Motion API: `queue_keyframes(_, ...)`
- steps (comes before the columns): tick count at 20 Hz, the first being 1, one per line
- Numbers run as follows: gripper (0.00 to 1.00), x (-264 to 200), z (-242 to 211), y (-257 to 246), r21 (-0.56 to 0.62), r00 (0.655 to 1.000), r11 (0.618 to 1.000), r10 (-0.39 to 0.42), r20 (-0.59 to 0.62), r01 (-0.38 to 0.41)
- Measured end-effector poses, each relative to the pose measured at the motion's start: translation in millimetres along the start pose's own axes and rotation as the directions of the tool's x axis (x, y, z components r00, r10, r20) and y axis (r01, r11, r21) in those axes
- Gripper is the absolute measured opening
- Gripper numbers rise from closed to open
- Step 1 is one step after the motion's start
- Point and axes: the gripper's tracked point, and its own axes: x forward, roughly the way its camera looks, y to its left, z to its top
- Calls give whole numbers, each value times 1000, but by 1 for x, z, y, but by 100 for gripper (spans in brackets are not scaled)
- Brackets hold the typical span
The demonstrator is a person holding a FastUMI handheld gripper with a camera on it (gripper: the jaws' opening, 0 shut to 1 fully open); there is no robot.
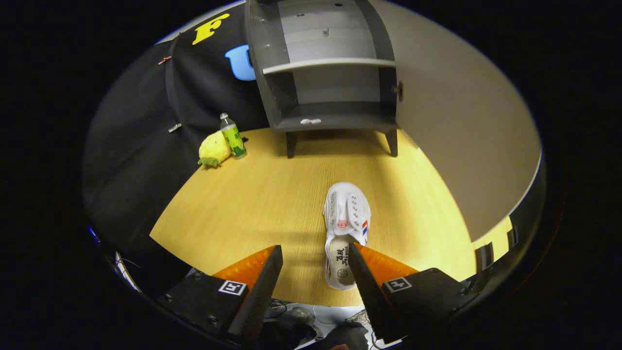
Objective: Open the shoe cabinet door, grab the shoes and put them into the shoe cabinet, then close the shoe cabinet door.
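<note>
A white canvas shoe (345, 228) lies on the wooden table (243, 209), toe pointing toward the cabinet, heel toward me. My gripper (315, 250) is open above the table; the heel of the shoe sits just inside the right finger (362, 272), partly hidden by it. The left finger (265, 277) is well apart from the shoe. Beyond the shoe stands the grey shoe cabinet (330, 73) on short legs, its inside with one shelf (330, 64) showing. Its door (452, 112) is swung wide open to the right.
A yellow pineapple plush toy (214, 149) and a green-labelled bottle (233, 136) stand left of the cabinet by the black cloth wall. The table's near edge runs just under the fingers. A small white item (310, 121) lies on the cabinet's bottom board.
</note>
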Motion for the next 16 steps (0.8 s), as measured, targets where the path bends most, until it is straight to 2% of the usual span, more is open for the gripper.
queue_keyframes(1,84,9,-2,-3,8,1000,1000,-5,-8,5)
queue_keyframes(6,84,49,-6,-14,45,999,998,-35,-15,36)
queue_keyframes(8,62,62,-9,-23,51,998,997,-60,-25,61)
queue_keyframes(13,55,72,-20,-26,85,997,994,-67,-38,70)
queue_keyframes(16,55,62,-15,-22,127,998,990,-61,-33,65)
